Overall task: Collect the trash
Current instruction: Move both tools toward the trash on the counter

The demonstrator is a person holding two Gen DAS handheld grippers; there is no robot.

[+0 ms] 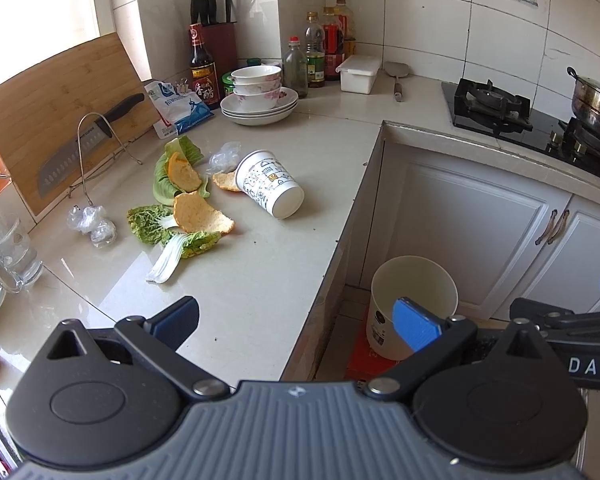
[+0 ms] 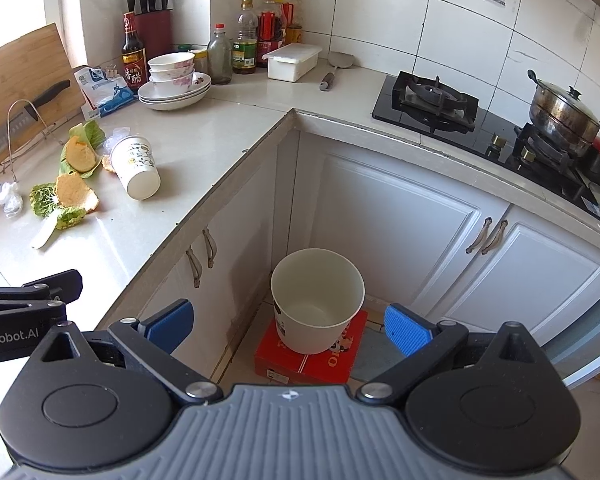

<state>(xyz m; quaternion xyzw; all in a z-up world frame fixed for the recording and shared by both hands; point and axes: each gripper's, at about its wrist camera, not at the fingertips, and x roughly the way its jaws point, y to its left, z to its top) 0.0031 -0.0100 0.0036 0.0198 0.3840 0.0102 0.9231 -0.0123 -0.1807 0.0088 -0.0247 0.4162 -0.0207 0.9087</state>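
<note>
I have both grippers up over the kitchen corner. My left gripper (image 1: 296, 322) hangs above the front edge of the surface (image 1: 260, 280), jaws spread wide with nothing between them. My right gripper (image 2: 288, 326) hangs out past that edge, over the floor, jaws just as wide and empty; through them I look straight down into the white bin (image 2: 318, 300), which stands on a red box (image 2: 312, 360) in the inner corner where the two runs of white cupboards (image 2: 400, 220) meet. I can see nothing in the bin.

The trash lies in a loose cluster toward the left side of the surface. A printed paper cup (image 1: 269, 184) is tipped on its side, base pointing toward the front edge. Touching its rim end is a small piece of orange peel (image 1: 225, 181), with a crumpled bit of clear plastic (image 1: 224, 156) just behind. Left of the cup, a second peel (image 1: 185, 174) rests on a cabbage leaf (image 1: 168, 184); a third, larger peel (image 1: 202, 214) lies on more cabbage leaves (image 1: 152, 224), one white stalk pointing toward me. Two wads of clear plastic (image 1: 92, 222) sit further left, beside the foot of a wire rack (image 1: 88, 160) holding a knife (image 1: 80, 148) against a cutting board (image 1: 52, 92).

Stacked bowls (image 1: 258, 92) and bottles (image 1: 316, 52) stand along the back wall.
</note>
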